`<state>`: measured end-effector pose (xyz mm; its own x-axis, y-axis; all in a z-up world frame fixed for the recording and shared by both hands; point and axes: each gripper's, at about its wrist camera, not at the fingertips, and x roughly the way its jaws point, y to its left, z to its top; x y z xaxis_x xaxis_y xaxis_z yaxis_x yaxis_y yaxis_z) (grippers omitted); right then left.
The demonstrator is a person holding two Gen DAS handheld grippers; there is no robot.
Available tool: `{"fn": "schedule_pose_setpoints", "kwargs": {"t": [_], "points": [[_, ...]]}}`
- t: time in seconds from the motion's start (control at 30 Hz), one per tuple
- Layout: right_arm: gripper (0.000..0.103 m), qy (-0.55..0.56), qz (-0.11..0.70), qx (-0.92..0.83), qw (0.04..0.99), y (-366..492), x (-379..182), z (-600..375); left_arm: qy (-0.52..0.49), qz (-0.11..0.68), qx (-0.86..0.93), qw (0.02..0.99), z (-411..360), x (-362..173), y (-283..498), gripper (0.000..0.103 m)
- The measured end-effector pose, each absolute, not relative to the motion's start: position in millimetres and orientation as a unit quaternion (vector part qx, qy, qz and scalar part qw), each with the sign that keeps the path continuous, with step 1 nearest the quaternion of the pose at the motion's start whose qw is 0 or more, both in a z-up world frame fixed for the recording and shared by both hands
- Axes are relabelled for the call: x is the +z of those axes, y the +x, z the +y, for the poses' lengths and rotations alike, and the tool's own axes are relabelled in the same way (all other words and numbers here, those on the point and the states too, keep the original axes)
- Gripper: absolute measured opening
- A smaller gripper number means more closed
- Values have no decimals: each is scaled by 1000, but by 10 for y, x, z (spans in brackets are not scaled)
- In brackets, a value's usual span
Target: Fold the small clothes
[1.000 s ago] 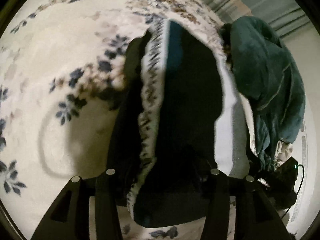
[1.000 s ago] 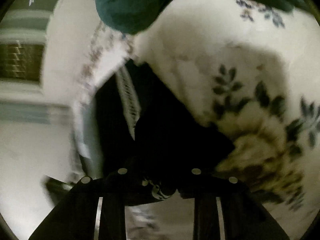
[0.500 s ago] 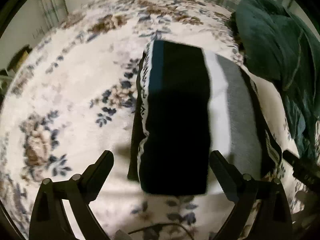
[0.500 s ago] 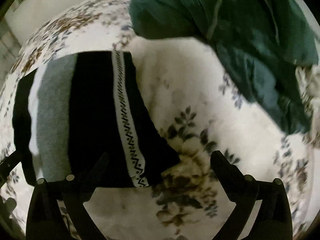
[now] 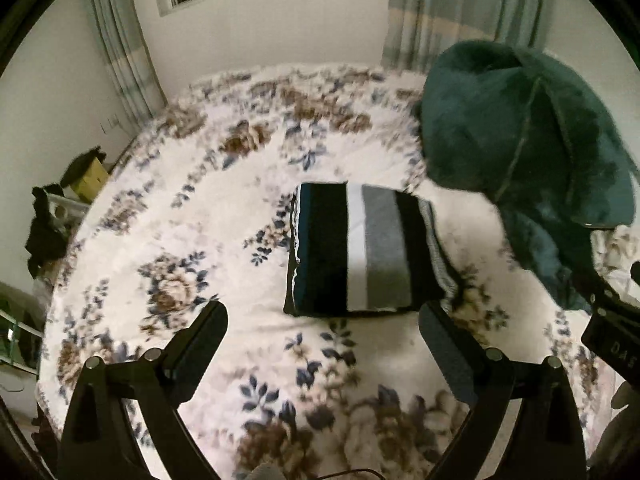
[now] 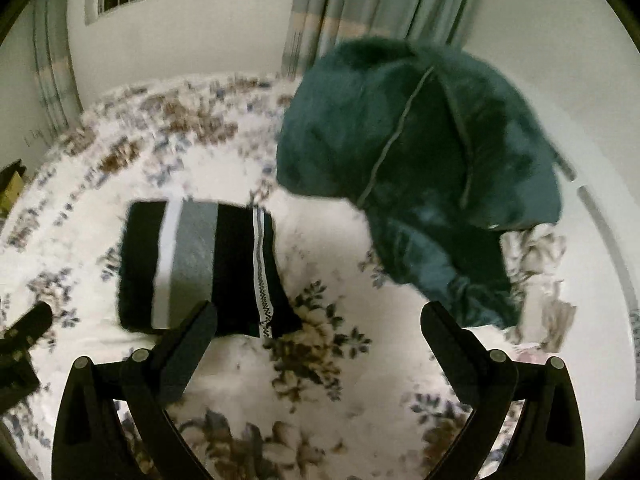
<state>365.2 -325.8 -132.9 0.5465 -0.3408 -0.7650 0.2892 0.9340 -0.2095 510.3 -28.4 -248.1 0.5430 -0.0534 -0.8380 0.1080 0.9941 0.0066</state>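
One folded striped garment (image 5: 360, 252), possibly a sweater, banded black, white and grey, lies flat on the floral bedspread (image 5: 180, 240). Left gripper (image 5: 324, 344) and right gripper (image 6: 320, 340) hover spread wide, empty.

Two matte black fingers are seen on the left gripper (image 5: 323, 322), each flat and paddle-shaped at the tip and carried on angular black linkage arms. Round silver pivot screws are set at the joints. The right gripper (image 6: 319, 320) is built alike; pale lettering is borne on its black body, too blurred to be read.
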Motion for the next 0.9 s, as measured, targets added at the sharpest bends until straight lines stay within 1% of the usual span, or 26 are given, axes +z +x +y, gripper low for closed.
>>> {"fn": "schedule_pose_setpoints", "kwargs": {"t": [0.13, 0.27, 0.4, 0.63, 0.9], "points": [[103, -27, 415, -177, 892, 3081, -646, -3220, 23, 457, -51, 888, -311, -1861, 4563, 98], [103, -24, 387, -170, 906, 2492, -3, -3170, 18, 435, -45, 899, -311, -1368, 4130, 98], [103, -21, 364, -159, 918, 2040, 459, -3087, 15, 410, -37, 911, -301, -928, 3723, 98], [103, -16, 336, -142, 931, 1385, 992, -2985, 12, 387, -30, 922, -268, -510, 3216, 98], [103, -17, 322, -120, 939, 987, 1250, -2908, -1, 375, -22, 927, -205, -323, 2916, 98]]}}
